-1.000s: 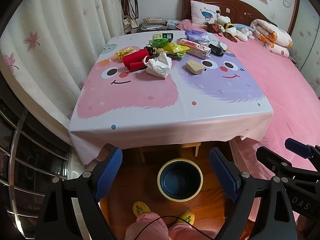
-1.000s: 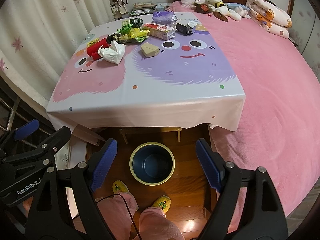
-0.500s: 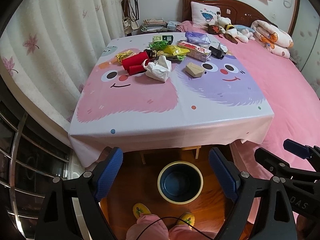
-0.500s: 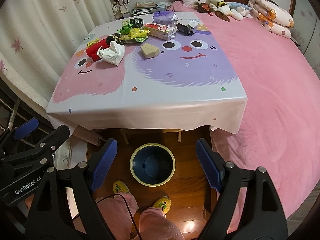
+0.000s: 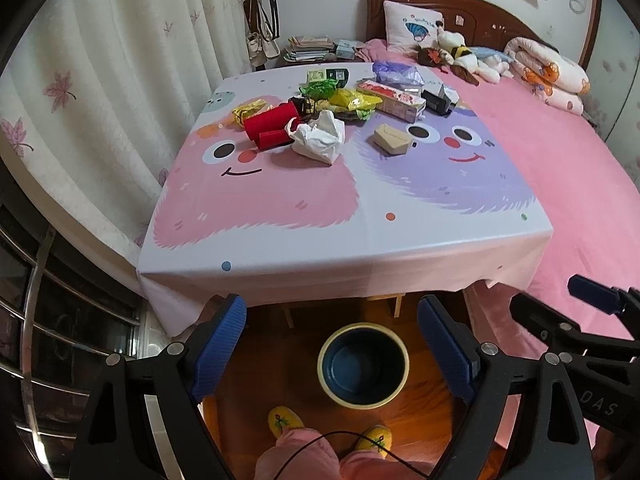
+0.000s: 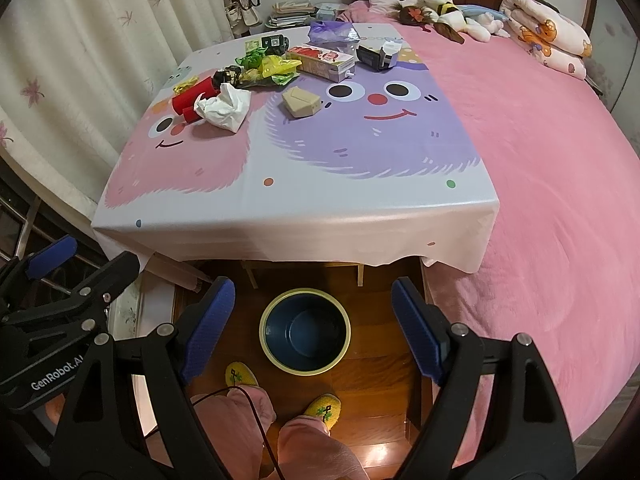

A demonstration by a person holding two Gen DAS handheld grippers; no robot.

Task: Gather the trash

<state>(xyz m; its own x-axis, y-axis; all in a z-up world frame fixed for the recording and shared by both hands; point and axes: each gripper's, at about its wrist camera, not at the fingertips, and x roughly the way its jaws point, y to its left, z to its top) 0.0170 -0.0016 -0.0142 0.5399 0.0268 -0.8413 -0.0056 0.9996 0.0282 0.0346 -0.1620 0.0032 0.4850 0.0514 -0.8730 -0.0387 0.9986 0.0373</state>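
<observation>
Two claws: the left claw (image 5: 332, 344) and the right claw (image 6: 312, 320) both hang wide apart and hold nothing.
Trash heap: a loose cluster of litter lies at the far end of the worktop (image 5: 320, 240), well apart from both claws.
White wad: a crumpled white paper bag (image 5: 318, 138) sits nearest, puffed and creased, touching the red piece.
Red piece: a red rolled packet (image 5: 270, 126) lies on its side just left of the white wad.
Tan box: a small beige carton (image 5: 392, 140) lies tilted, just right of the white wad.
Wrappers: yellow wrappers (image 5: 354, 100) and green wrappers (image 5: 318, 88) are bunched behind the wad, beside a long pink-printed carton (image 5: 394, 96).
Bin: a dark blue bin (image 5: 363, 364) with a pale yellow rim stands upright on the wooden floor (image 6: 376, 376), below the worktop's near edge.
Left claw pose: blue-padded fingers (image 5: 218, 346) spread to either side of the bin, high above the floor.
Right claw pose: the same spread, framing the bin from above; the left claw shows at its left edge.
Person: pink trouser legs (image 6: 304, 440) and yellow slippers (image 6: 240, 376) stand just behind the bin.
</observation>
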